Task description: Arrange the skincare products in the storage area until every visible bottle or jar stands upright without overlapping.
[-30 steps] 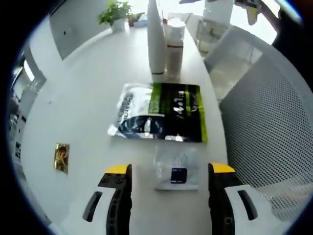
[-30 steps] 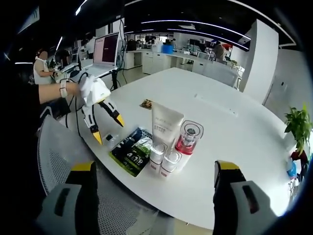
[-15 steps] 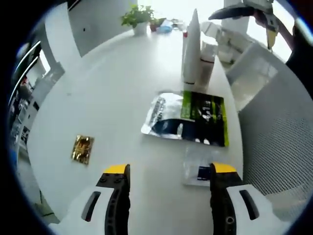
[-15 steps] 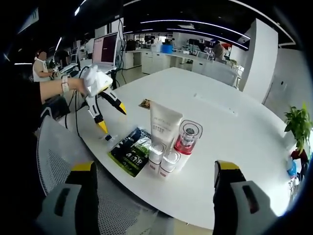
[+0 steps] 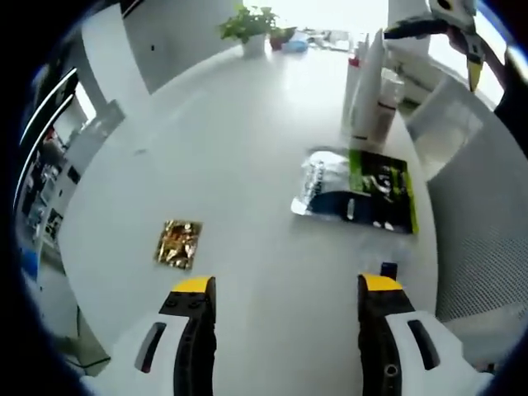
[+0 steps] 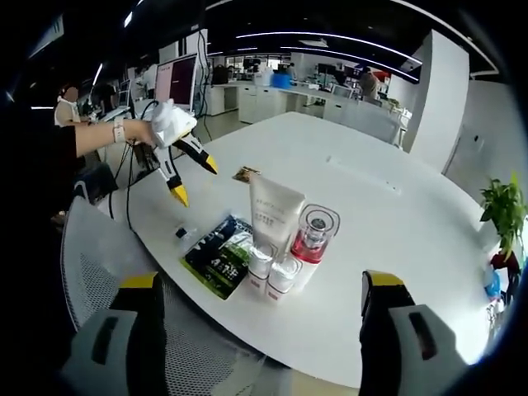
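A white tube (image 6: pixel 275 218), a pink-capped clear bottle (image 6: pixel 312 241) and two small white jars (image 6: pixel 271 272) stand upright together near the table's (image 6: pixel 396 247) front edge. Beside them lies a black and green pouch (image 6: pixel 221 254), flat. In the left gripper view the same tube (image 5: pixel 367 92) and pouch (image 5: pixel 360 190) lie at the upper right. My left gripper (image 5: pixel 285 289) is open over bare table, with a gold sachet (image 5: pixel 179 242) ahead on its left. From the right gripper view the left gripper (image 6: pixel 191 177) hovers above the table's left end. My right gripper (image 6: pixel 260 285) is open, held off the table.
A small clear packet with a dark label (image 5: pixel 388 268) lies by my left gripper's right jaw. A potted plant (image 5: pixel 254 21) stands at the table's far end. A white mesh chair (image 5: pixel 483 223) borders the table edge. Desks and a monitor (image 6: pixel 182 82) stand behind.
My left gripper has risen and swung left, away from the small packet and pouch, toward the gold sachet. The right gripper has stayed still.
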Tool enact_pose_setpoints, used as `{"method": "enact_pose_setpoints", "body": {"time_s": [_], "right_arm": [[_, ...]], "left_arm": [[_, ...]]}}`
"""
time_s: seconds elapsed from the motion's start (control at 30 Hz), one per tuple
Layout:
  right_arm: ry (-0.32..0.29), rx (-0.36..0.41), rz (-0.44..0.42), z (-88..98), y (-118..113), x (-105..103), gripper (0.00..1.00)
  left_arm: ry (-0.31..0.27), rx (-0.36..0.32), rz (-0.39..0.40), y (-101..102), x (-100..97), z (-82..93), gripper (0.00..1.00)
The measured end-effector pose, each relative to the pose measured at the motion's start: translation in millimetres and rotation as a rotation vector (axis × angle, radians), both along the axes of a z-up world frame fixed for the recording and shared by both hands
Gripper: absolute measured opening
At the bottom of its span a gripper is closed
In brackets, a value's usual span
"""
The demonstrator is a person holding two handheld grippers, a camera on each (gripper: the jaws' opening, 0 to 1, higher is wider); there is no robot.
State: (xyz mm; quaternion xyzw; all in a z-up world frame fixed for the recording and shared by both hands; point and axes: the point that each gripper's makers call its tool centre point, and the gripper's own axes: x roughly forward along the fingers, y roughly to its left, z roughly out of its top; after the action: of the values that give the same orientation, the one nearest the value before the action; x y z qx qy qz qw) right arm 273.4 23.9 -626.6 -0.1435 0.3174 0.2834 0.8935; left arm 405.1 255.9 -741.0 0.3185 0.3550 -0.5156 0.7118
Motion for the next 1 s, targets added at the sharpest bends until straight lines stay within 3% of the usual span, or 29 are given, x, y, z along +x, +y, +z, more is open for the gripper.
{"method": "enact_pose_setpoints", "body": {"time_s": [0.37, 0.6, 0.7, 0.83, 1.0], "right_arm": [[0.012, -0.008, -0.016, -2.6, -2.6, 3.0, 0.99], [0.012, -0.001, -0.040, -1.8, -5.3, 5.8, 0.99], [0.016, 0.004, -0.047, -2.3, -5.9, 6.4, 0.99], [0.021, -0.002, -0.053, -3.2, -7.3, 7.0, 0.99], [0.025, 0.002, -0.075, -4.6, -10.4, 11.0, 0.99]], "left_arm": [[0.000, -0.050, 0.067, 5.0, 31.4, 6.1, 0.66], [-0.020, -0.025, 0.089, 16.6, 58.4, 6.8, 0.65], [-0.006, -0.053, 0.119, 17.7, 69.0, 8.7, 0.65], [-0.027, -0.012, 0.119, 25.0, 80.8, 5.7, 0.64], [-0.023, -0.013, 0.156, 31.1, 95.5, 2.1, 0.62]]}}
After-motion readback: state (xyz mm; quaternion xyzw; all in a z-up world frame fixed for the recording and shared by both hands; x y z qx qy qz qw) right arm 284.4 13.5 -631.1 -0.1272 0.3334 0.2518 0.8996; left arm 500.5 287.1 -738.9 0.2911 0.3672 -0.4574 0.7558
